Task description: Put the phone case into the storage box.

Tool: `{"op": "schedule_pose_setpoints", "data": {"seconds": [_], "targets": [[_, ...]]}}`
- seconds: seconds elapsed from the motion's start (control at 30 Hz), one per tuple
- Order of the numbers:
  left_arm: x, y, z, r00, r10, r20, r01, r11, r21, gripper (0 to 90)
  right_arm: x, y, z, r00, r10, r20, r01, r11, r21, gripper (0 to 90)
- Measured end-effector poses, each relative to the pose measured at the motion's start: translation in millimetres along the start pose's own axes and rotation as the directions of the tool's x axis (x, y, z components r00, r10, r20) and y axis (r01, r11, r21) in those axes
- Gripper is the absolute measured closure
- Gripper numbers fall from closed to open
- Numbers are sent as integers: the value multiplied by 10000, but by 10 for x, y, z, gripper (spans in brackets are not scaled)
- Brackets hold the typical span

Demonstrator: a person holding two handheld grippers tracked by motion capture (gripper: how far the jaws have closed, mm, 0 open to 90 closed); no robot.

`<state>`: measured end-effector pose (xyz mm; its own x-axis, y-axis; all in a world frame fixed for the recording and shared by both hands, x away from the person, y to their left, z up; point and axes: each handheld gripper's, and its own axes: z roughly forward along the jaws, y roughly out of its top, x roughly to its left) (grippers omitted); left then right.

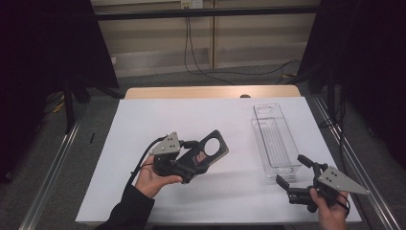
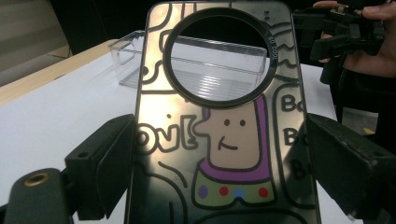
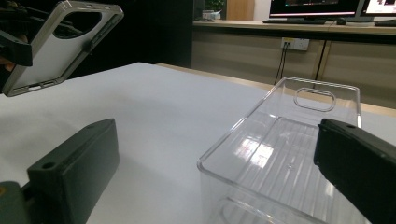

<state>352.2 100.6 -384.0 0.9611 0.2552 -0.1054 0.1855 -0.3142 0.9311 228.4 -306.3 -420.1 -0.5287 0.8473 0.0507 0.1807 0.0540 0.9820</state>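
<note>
Phone case (image 2: pixel 224 140) sits between the jaws of our left gripper (image 1: pixel 198 160), clamped by its two long edges and lifted clear of the white sheet (image 1: pixel 158 120); in the left gripper view the cartoon back faces us, with the round camera opening at the far end. We judge the hold to be the weak spot: the pads press on thin, slick edges, so a tilt or a quick swing could let the case twist or slide out and drop flat on the sheet; squeezing harder might bow the soft shell and make it spring free. Our right gripper (image 1: pixel 296 173) hangs with jaws apart and nothing between them, near the close end of the clear bin (image 1: pixel 275 139), low at the right of the table (image 1: pixel 210 92); if it drifts in, a jaw could knock the light bin askew. Farther off, the bin is long and narrow, so a case brought in crosswise or tipped could catch on the rim and hang there, or land beside it; the shiny plastic walls also make the rim hard to judge.
</note>
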Motion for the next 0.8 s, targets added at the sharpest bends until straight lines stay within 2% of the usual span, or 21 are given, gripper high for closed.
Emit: {"op": "schedule_pose_setpoints", "data": {"seconds": [0.07, 0.17, 0.37, 0.43, 0.5, 0.63, 0.8], "targets": [[-22, -1, 13, 9999, 121, -11, -121, 9999, 93, 123, 15, 32, 34, 9998, -88, -163, 89, 9999, 75, 4], [-56, 3, 17, 9996, 182, 207, -183, 9998, 56, 123, 59, 99, 79, 9988, -193, -452, 192, 9998, -9, 2], [-113, -13, -8, 9991, 107, 409, -105, 9999, -44, 123, 152, 182, 197, 9948, -15, -1015, -11, 9997, -259, 3], [-115, -61, -4, 9989, 31, 458, -34, 10000, 49, 123, 178, 191, 239, 9909, 136, -1340, -181, 9993, -323, 3], [-115, -91, 1, 9986, 84, 514, -96, 9997, 213, 123, 203, 197, 274, 9892, 10, -1466, -46, 9997, -238, 8], [-127, -78, -5, 9985, -8, 538, 5, 10000, 48, 123, 239, 227, 332, 9833, -42, -1819, -2, 9997, -246, 1], [-136, -38, -48, 9977, -75, 676, 93, 9996, -263, 123, 288, 321, 400, 9701, -109, -2424, 28, 9994, -335, 0]]}}
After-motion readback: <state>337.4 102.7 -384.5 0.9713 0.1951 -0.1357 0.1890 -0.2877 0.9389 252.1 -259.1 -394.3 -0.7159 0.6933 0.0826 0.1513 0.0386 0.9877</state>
